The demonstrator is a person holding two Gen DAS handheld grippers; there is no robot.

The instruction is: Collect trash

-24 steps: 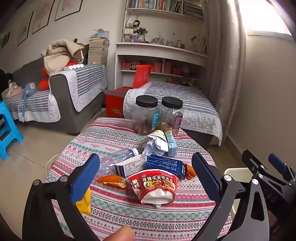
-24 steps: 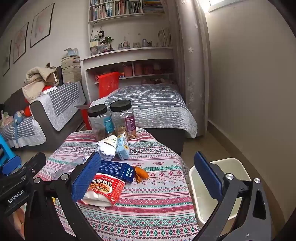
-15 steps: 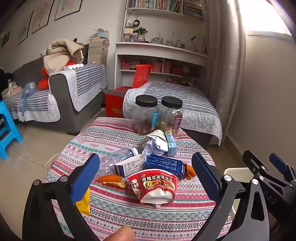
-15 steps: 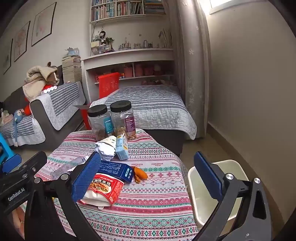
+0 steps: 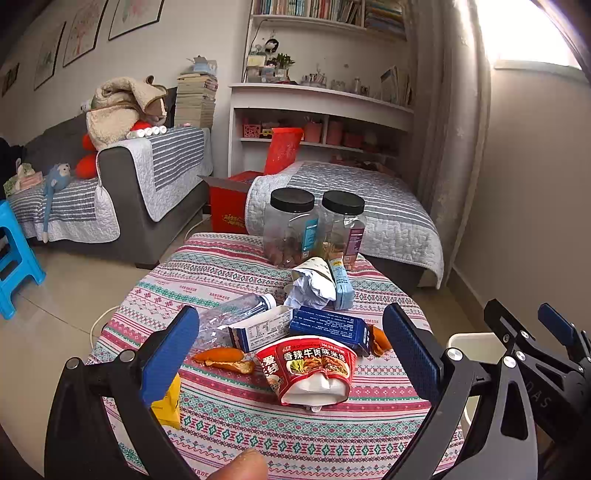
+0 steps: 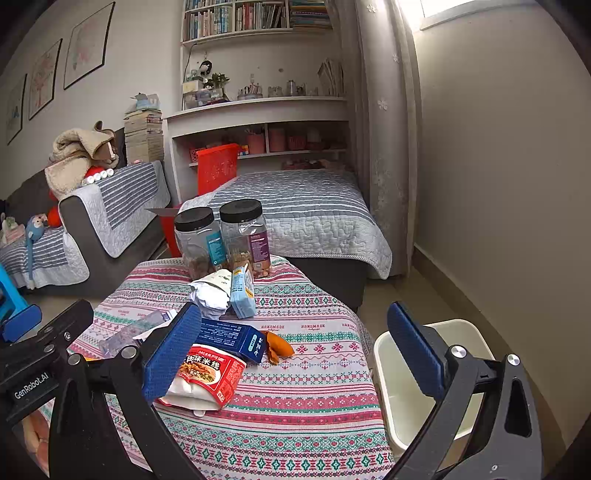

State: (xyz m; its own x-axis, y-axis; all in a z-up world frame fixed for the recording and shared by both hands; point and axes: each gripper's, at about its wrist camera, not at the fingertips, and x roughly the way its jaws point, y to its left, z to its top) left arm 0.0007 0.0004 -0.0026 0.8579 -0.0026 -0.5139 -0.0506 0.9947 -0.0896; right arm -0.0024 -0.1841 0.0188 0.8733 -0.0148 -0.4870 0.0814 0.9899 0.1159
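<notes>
Nothing looks collected yet: the noodle cup point(image 5: 308, 363), blue box point(image 5: 330, 325), bottle point(image 5: 231, 314) and peels point(image 5: 225, 360) crowd the table point(image 5: 295, 435) centre. The bin point(image 6: 391, 369) off its right edge appears empty. Left gripper point(image 5: 288, 352) and right gripper point(image 6: 291, 350) hover, fingers spread, holding nothing.

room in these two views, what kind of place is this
Most likely a lived-in bedroom or small studio at home: a bed with a quilted cover, a grey sofa piled with plush toys, and bookshelves on the wall.
</notes>
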